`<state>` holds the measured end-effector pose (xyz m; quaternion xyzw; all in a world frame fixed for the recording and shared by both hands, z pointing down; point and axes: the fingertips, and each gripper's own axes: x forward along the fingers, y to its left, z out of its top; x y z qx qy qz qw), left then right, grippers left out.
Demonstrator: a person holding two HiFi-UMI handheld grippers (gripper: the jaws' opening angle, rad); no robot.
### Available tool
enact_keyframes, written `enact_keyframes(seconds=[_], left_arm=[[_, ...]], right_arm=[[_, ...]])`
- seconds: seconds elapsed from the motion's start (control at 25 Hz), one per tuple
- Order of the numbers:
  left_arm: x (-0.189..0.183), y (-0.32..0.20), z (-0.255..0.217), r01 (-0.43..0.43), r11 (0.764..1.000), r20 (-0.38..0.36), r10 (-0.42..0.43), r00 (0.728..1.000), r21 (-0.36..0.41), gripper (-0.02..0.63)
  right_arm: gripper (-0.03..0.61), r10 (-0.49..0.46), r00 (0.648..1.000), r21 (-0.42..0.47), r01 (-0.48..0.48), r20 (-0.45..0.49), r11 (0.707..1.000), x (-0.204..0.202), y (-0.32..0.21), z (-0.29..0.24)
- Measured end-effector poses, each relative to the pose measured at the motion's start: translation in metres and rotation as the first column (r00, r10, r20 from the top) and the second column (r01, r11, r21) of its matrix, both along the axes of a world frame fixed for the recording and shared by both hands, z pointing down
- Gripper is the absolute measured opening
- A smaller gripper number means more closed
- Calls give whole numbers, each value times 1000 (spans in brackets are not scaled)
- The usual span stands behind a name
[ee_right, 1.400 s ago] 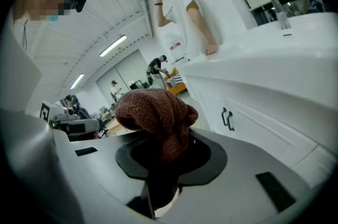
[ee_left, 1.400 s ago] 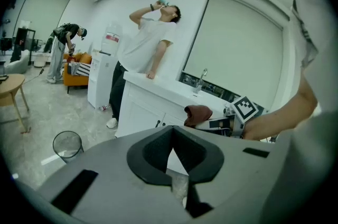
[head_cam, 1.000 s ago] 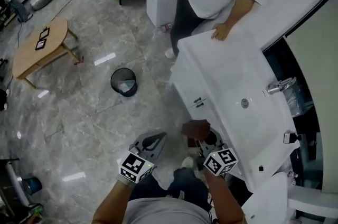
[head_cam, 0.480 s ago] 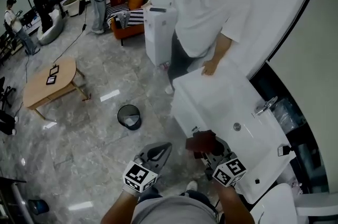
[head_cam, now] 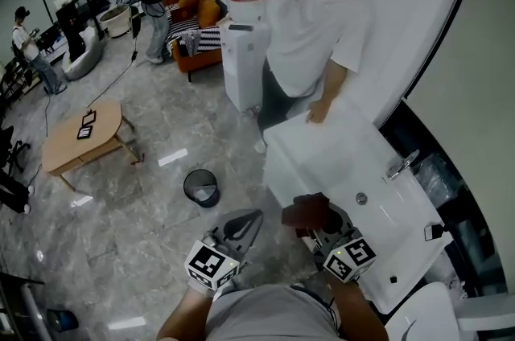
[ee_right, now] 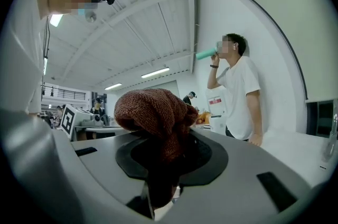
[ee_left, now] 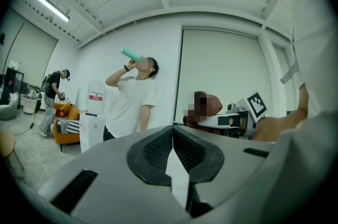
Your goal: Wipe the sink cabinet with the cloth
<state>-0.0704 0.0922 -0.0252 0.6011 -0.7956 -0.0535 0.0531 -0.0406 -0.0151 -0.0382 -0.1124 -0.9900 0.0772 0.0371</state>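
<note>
At the left, the left gripper [head_cam: 241,228] hangs over the floor, well apart from the work, and the left gripper view [ee_left: 172,136] shows its jaws closed tip to tip with nothing between them. Just to its right, the right gripper [head_cam: 319,223] is clamped on the cloth [head_cam: 306,211], a brown knitted rag. Its own view [ee_right: 161,162] shows the dark lower part of the cloth pinched between the pads, with a rounded wad [ee_right: 153,111] bulging out past the jaw tips. The cloth looks light, soft and limp, with a coarse knit that should drag on a smooth surface instead of sliding. It will likely fold or roll under pressure, so a hold low on the bunch, as here, seems right: enough wad sticks out to do the rubbing while the hard jaws stay off the paint. The wad has little length of its own. What axis it has runs along the gripper, pointing away from the person towards the far side of the room and about level, not down at a surface. It sits beside the near left edge of the sink cabinet [head_cam: 283,164], and I cannot tell whether it touches. The white cabinet has its long axis running from far to near, with the basin [head_cam: 378,207] and tap [head_cam: 401,165] on its right side. At its far end a person [head_cam: 318,34] leans a hand on the top.
</note>
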Motion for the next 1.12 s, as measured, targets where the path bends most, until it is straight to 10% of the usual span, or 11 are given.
enact_keyframes(seconds=[1.12], left_arm=[[22, 27, -11, 53, 998, -1, -53, 999, 26, 12]], right_arm=[[97, -6, 1000, -13, 6, 23, 1000, 27, 23, -1]])
